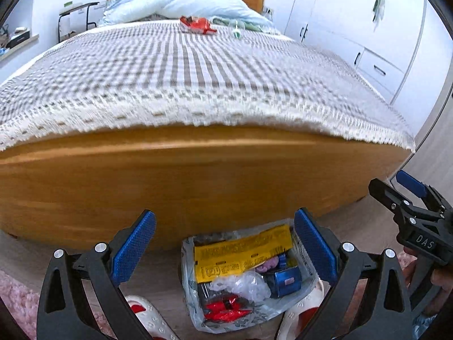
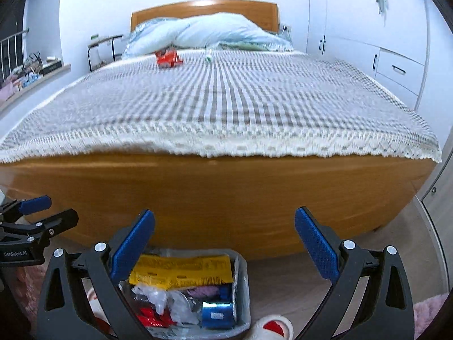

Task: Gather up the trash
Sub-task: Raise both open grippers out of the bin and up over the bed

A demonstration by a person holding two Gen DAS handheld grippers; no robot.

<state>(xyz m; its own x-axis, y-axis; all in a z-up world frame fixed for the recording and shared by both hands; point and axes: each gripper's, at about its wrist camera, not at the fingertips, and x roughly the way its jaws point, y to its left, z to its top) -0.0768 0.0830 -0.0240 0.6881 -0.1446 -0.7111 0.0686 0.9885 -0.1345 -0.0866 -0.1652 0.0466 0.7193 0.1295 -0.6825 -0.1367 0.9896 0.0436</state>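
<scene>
Where the checked bedspread (image 2: 226, 107) ends, wooden footboard (image 2: 215, 198) begins.

2 fisheye views sit low and close at the foot of the bed (image 1: 198, 65), facing its headboard (image 2: 203, 7). The left view stands slightly left of the right; both share the bed and the floor bin (image 1: 243, 280).

— Where are you standing?
— You're in a home bedroom: a wooden bed (image 2: 215, 198) with a checked bedspread (image 2: 226, 104) and pale blue pillows (image 2: 203, 32) at the far end.
— What else says so?
— White wardrobe doors (image 2: 368, 22) and drawers on your right, a small side table (image 2: 104, 42) far left.
</scene>
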